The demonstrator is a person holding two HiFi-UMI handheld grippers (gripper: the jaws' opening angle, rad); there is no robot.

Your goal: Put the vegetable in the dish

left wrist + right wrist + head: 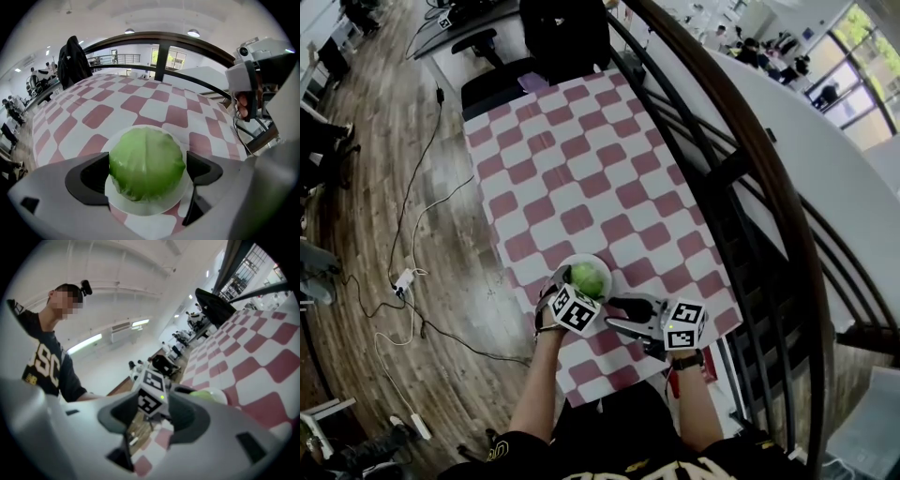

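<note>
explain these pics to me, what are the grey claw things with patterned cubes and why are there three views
No robot here: a person holds a two-jaw gripper in each hand, and the patterned cubes belong to those tools. The head view looks down from a camera on the person's head; the other two come from cameras riding on each gripper. A red and white checked tablecloth carries a white dish. The left gripper has its jaws against both sides of a green cabbage sitting in that dish. The right gripper is open and holds nothing.

Green cabbage (146, 164), white dish (142, 206), pink-white checked tablecloth (154, 105).
</note>
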